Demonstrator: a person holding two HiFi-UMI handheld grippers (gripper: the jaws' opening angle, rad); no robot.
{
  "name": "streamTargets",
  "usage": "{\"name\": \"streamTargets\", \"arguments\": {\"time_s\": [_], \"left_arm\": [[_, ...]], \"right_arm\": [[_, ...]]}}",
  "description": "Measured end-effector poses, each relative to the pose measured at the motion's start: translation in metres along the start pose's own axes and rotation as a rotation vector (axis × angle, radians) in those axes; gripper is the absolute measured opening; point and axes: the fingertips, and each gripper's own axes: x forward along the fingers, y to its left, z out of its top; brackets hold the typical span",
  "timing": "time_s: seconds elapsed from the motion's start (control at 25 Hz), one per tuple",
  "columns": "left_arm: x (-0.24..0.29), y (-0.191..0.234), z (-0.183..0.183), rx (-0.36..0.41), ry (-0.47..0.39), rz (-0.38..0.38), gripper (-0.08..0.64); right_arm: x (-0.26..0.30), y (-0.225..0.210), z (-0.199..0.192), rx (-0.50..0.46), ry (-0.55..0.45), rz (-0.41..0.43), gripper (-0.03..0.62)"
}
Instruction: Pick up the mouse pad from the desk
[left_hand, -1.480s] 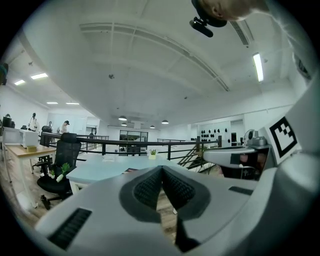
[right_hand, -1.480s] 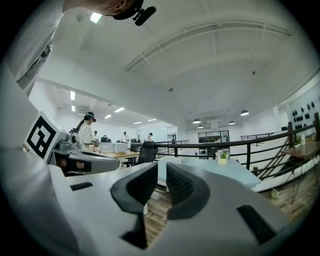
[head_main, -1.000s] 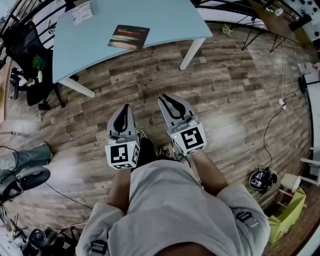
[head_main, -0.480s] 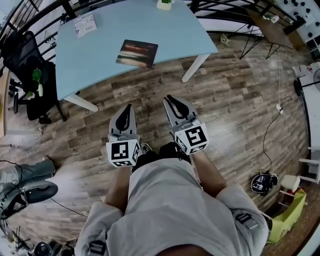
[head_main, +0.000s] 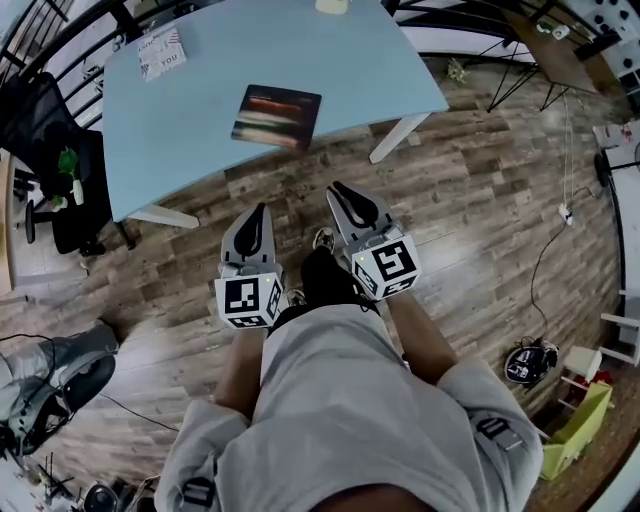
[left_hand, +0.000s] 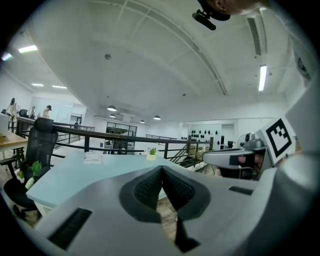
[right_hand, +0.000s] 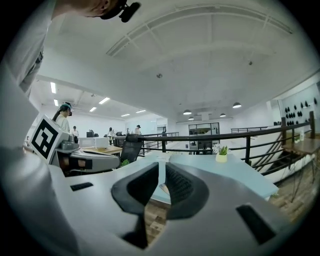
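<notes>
The mouse pad (head_main: 277, 116), dark with orange streaks, lies flat on the light blue desk (head_main: 380, 70) near its front edge. Both grippers hang over the wooden floor, short of the desk and below the pad in the head view. My left gripper (head_main: 258, 213) points at the desk's front edge, its pads pressed together and empty. My right gripper (head_main: 340, 190) is beside it, slightly further forward, also shut on nothing. In the left gripper view my left gripper (left_hand: 162, 167) faces the desk top (left_hand: 75, 175). The right gripper (right_hand: 162, 162) looks along the desk (right_hand: 235, 175).
A white card (head_main: 160, 52) and a small plant pot (head_main: 331, 5) sit at the desk's far side. A black office chair (head_main: 50, 150) stands left of the desk. A white desk leg (head_main: 398, 137) slants down at right. Cables and a green box (head_main: 575, 425) lie at right.
The person has stepped toward the desk, so both grippers are closer to its front edge and the pad. Both jaws stayed shut.
</notes>
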Motion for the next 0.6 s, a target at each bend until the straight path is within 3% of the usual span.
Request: {"name": "streamTargets", "arguments": {"time_s": [0.28,0.6], "left_arm": [[0.083,0.022,0.012,0.026,0.048,0.001,0.012],[0.162,0.021,0.0,0.025,0.129,0.005,0.012]], "right_arm": [[0.07,-0.05,0.005,0.01,0.02,0.057,0.046],[0.114,-0.11,-0.008,0.07,0.043,0.097,0.046]]}}
